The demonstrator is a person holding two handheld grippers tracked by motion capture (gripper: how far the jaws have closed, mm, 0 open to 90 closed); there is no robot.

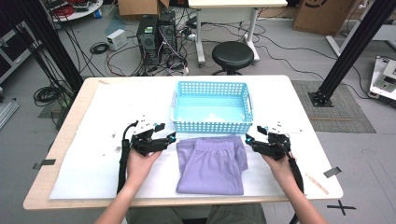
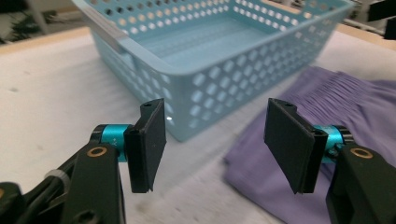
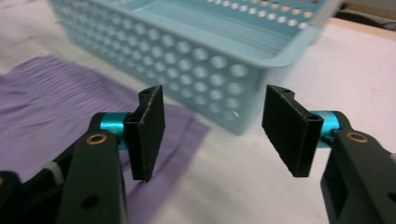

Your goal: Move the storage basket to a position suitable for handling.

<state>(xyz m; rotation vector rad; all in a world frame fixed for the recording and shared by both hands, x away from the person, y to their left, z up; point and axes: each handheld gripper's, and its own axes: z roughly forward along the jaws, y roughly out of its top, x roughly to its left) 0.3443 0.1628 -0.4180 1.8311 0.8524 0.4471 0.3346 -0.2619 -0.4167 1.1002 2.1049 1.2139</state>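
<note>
White-covered bench (image 1: 93, 168) carried folded lilac cotton shorts (image 1: 211, 164) at its near edge, before an empty pale-blue perforated plastic basket (image 1: 212, 125); left tongs (image 1: 173, 136) and right tongs (image 1: 249, 139) flanked them, wide open, gripping nothing, seemingly ready to lift both sides

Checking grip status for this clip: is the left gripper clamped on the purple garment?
No. In the left gripper view the left gripper has its jaws wide apart with nothing between them, and the purple garment lies flat on the table beyond.
</note>
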